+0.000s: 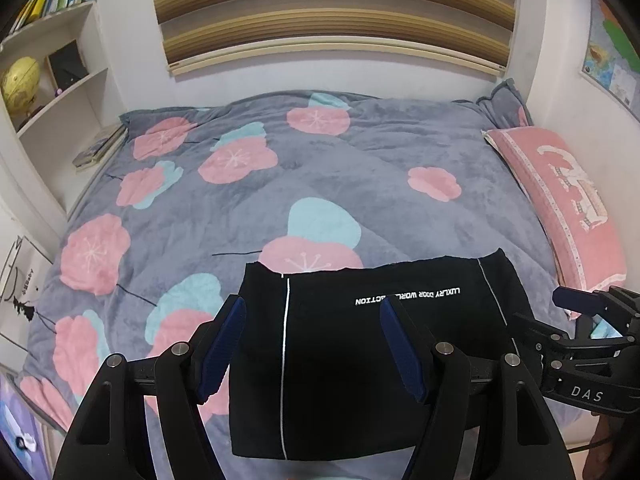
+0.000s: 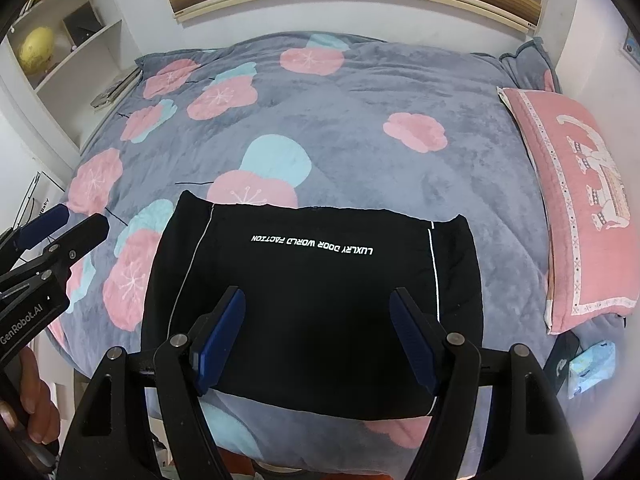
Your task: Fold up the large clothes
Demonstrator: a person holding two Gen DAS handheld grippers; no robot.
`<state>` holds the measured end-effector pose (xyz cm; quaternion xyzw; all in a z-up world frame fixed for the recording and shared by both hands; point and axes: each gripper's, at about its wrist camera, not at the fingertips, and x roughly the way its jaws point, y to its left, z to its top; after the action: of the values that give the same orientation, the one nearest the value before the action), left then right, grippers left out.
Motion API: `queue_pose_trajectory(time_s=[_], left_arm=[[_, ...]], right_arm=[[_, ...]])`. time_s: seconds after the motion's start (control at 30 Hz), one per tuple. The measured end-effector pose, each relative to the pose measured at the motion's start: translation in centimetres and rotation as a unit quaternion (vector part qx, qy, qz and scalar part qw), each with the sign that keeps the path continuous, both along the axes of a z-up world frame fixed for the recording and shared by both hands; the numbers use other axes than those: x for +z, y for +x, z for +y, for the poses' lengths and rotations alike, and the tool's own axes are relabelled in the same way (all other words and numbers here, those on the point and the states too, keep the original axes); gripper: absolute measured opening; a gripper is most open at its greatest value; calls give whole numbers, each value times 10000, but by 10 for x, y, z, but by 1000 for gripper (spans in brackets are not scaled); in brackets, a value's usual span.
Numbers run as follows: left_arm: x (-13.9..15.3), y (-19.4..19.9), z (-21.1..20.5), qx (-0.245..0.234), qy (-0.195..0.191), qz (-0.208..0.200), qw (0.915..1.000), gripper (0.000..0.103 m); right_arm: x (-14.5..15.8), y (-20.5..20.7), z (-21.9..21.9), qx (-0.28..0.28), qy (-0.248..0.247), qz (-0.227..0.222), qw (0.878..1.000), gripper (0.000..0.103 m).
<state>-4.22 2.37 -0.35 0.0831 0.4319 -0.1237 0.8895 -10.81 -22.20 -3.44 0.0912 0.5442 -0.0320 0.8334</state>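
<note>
A black garment (image 1: 340, 360) (image 2: 316, 304) lies folded into a flat rectangle near the front edge of the bed, with white piping down each side and white lettering across it. My left gripper (image 1: 312, 312) hovers over the garment's left part, open, nothing between its blue pads. Over the garment's near middle my right gripper (image 2: 318, 300) also stands open and empty. Each gripper shows in the other's view: the right one (image 1: 576, 300) at the right edge, the left one (image 2: 76, 220) at the left edge, both off the garment's sides.
The grey blanket (image 1: 380, 168) (image 2: 360, 92) with pink and teal flowers covers the bed. A pink pillow (image 1: 560, 200) (image 2: 584, 208) lies along the right side. White shelves (image 1: 60, 92) with a yellow globe stand at the left. A hand (image 2: 36, 400) shows bottom left; a small blue packet (image 2: 592, 366) lies bottom right.
</note>
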Motion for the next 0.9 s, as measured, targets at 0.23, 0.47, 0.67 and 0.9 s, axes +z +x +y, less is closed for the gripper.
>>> queue_pose_trajectory(time_s=[0.23,0.47,0.67,0.9], left_arm=[[-3,1,1,8,18,14,10000,71],[-6,2,2,36,52,31,10000,71],[-7,3,1,46,70,34,10000,71],[-9,6,0,38,142,25,9999,71]], right_arm=[[-5,2,3,29,43,57,10000,77],[-9,5,2,19,87,93,9999,77],[-11,5,2,57,86,134,9999,77],[-13,6,1,59,90,159,9998,77]])
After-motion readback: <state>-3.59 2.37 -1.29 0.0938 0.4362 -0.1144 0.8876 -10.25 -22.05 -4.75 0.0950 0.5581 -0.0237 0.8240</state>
